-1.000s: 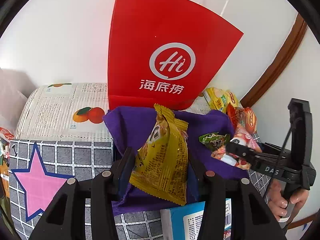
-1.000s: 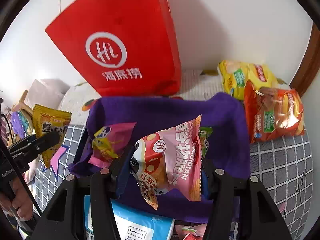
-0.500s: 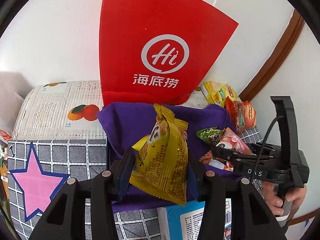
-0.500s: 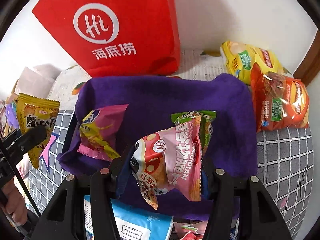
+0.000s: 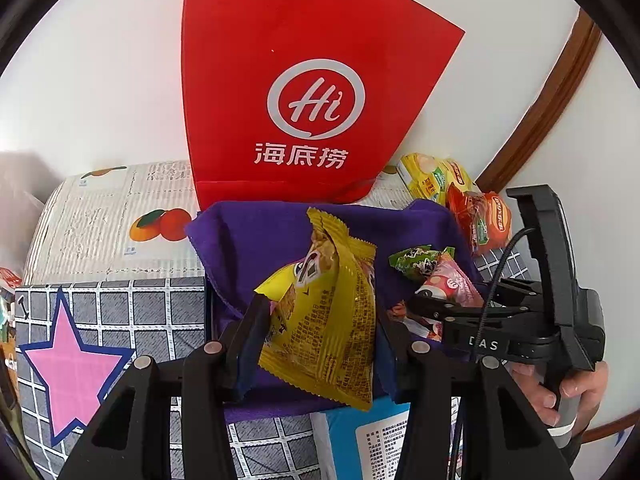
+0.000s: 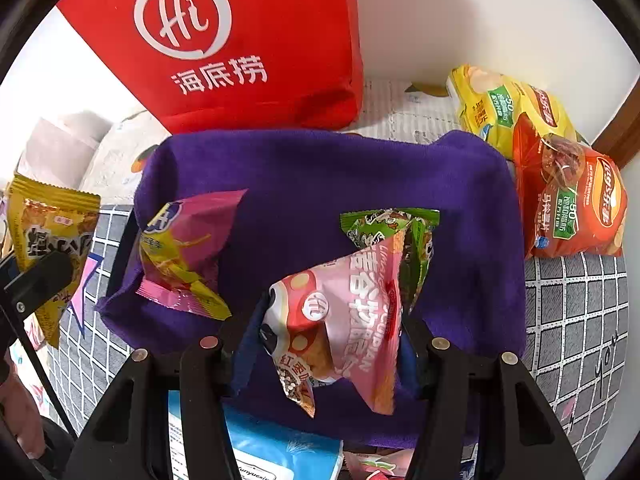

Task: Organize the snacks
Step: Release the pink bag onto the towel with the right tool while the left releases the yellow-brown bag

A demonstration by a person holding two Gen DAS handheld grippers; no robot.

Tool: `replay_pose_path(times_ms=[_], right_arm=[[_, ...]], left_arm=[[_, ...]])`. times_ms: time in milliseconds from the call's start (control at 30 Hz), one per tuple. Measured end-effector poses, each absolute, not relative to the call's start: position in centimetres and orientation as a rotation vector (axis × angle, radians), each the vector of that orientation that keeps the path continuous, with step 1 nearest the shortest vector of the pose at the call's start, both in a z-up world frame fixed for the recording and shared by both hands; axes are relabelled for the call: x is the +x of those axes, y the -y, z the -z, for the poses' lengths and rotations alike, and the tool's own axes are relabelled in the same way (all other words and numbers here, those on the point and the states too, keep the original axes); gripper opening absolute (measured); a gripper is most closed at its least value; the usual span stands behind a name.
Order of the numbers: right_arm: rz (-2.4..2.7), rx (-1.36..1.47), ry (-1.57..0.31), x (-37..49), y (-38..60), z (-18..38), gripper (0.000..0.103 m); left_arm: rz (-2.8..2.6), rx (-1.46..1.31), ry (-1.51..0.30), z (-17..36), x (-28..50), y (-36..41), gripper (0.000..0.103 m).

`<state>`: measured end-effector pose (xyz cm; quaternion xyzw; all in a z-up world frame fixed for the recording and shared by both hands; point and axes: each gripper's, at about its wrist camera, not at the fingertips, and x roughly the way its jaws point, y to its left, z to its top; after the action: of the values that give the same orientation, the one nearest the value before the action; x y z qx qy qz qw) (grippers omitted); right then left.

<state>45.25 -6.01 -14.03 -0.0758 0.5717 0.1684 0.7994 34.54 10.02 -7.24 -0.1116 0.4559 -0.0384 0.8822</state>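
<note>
done: 2 packets lie in purple-lined bin (image 6: 304, 168), pink-yellow packet (image 6: 184, 256) at 9 o'clock, green packet (image 6: 384, 224) at 3 | now: right gripper (image 6: 328, 344) clamps pink snack packet (image 6: 344, 316) over bin; left gripper (image 5: 320, 332) clamps yellow snack packet (image 5: 328, 320) | left: drop both; 2 chip bags (image 6: 568, 200) wait on worktop (image 6: 576, 320) at 2 o'clock

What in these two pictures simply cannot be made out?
- Red bag: contents unseen; its top is cut off in both views.
- Blue box: mostly hidden by the hand-held gripper frame and the bottom edge, right view.
- Yellow packet: front faces away, left view.
- Green packet: partly behind the pink packet.
</note>
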Motion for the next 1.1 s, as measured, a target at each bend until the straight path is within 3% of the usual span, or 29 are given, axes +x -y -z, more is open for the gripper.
replay_pose_path(times_ms=[533,1100], right_arm=[[-0.370,-0.206,-1.229,44.9,5.6,14.2,0.065],[-0.408,-0.125,-0.961,41.1,8.3,4.9,0.065]], left_arm=[[0.084,-0.219,-0.960,7.9,34.7,-9.6,0.046],[0.036,-0.219,-1.039,10.9,36.0,-8.2,0.046]])
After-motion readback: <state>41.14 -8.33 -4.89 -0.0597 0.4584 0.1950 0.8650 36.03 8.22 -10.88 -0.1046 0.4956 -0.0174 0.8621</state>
